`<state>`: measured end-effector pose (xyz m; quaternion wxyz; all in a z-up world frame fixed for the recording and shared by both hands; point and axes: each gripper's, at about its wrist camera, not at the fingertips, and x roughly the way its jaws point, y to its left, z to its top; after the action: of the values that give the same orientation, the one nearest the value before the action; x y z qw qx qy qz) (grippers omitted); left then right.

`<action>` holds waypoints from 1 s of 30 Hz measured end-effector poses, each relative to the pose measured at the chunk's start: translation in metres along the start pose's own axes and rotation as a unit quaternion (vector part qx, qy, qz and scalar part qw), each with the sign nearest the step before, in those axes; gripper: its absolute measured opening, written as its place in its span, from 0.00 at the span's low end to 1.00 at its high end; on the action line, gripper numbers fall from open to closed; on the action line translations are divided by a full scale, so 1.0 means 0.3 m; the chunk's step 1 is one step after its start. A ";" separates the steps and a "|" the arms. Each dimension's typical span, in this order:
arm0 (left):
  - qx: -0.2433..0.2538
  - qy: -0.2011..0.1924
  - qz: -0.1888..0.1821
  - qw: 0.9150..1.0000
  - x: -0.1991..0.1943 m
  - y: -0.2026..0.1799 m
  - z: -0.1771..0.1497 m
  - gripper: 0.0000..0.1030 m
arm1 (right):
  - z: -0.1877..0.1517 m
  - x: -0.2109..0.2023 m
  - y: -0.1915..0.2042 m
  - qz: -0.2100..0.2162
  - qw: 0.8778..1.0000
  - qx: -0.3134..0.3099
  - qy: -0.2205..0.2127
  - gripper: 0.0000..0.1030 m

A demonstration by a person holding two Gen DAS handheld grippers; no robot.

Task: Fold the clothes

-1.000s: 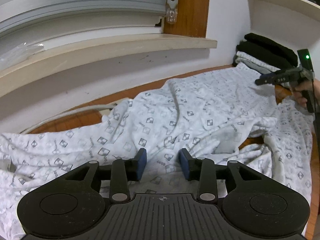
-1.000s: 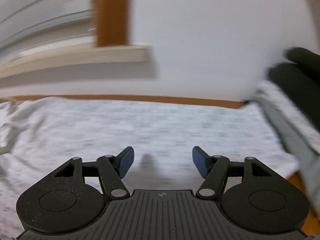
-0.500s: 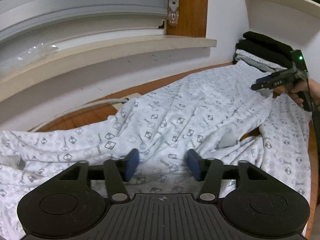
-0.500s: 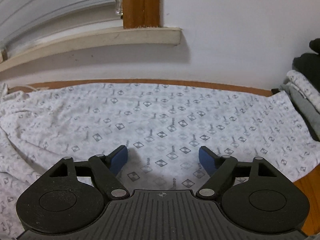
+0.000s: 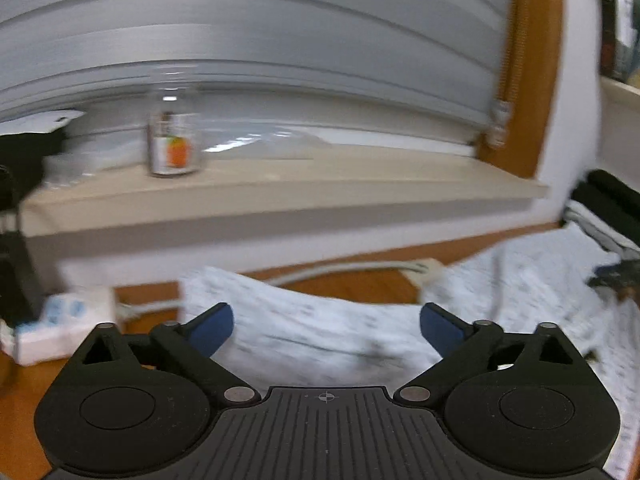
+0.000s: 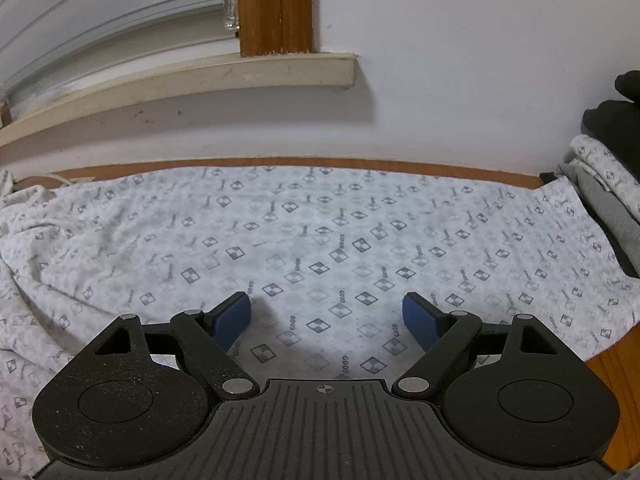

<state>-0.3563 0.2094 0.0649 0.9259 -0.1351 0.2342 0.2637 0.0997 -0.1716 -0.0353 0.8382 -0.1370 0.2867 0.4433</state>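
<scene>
A white garment with a grey diamond print (image 6: 320, 232) lies spread over the wooden table, smooth in the middle and rumpled at its left end. My right gripper (image 6: 326, 316) hovers just above it, its jaws opening; only flat cloth lies under the blue pads, none pinched. The left wrist view is blurred by motion. There my left gripper (image 5: 326, 324) is above the garment's left part (image 5: 320, 340), jaws opening wide with nothing gripped. The right gripper (image 5: 612, 276) shows as a dark smear at the far right.
A stack of folded clothes (image 6: 604, 184), black on top, stands at the right end of the table. A window sill (image 5: 280, 188) carries a clear bottle (image 5: 174, 140). A white power strip (image 5: 60, 320) and a cable (image 5: 340, 270) lie at the left. Bare wood (image 6: 612, 364) shows front right.
My left gripper has let the cloth go, spread its jaws wide and swung left and upward, bringing the bottle and power strip into view. My right gripper's jaws widened; it stayed in place.
</scene>
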 end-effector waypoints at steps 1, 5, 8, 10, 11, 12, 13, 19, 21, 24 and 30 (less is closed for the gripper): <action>-0.004 0.003 0.004 1.000 0.016 0.020 0.011 0.95 | 0.000 0.000 0.000 0.000 1.000 0.000 0.000 0.80; -0.061 0.019 0.003 0.998 0.082 0.090 0.041 0.44 | 0.000 0.000 -0.002 0.001 1.000 -0.001 0.000 0.80; -0.073 0.019 -0.038 0.996 0.124 0.065 0.052 0.41 | 0.001 0.002 -0.004 0.001 1.000 -0.001 0.000 0.81; -0.048 0.027 -0.057 0.997 0.155 0.011 0.060 0.41 | 0.001 0.003 -0.005 0.001 1.000 -0.001 0.000 0.81; -0.022 0.031 -0.062 0.997 0.170 -0.020 0.061 0.41 | 0.002 0.003 -0.005 0.001 1.000 -0.001 0.000 0.81; 0.008 0.040 -0.069 0.997 0.190 -0.057 0.064 0.41 | 0.002 0.003 -0.006 0.002 1.000 -0.001 0.000 0.81; 0.037 0.048 -0.076 0.995 0.209 -0.095 0.066 0.41 | 0.002 0.003 -0.006 0.002 1.000 -0.001 0.000 0.81; 0.125 0.078 -0.116 0.982 0.304 -0.196 0.070 0.51 | 0.002 0.004 -0.009 0.003 1.000 -0.002 0.001 0.81; 0.132 0.080 -0.131 0.979 0.318 -0.208 0.067 0.57 | 0.003 0.004 -0.009 0.003 1.000 -0.002 0.001 0.81; 0.134 0.090 -0.145 0.976 0.332 -0.216 0.047 0.62 | 0.003 0.003 -0.009 0.003 1.000 -0.002 0.001 0.81; 0.113 0.112 -0.126 0.979 0.390 -0.199 0.027 0.41 | 0.003 0.003 -0.011 0.003 1.000 -0.002 0.001 0.81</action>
<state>-0.2325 0.2130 0.0204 0.9291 -0.0871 0.3454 0.0997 0.1031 -0.1725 -0.0354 0.8363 -0.1378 0.2869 0.4465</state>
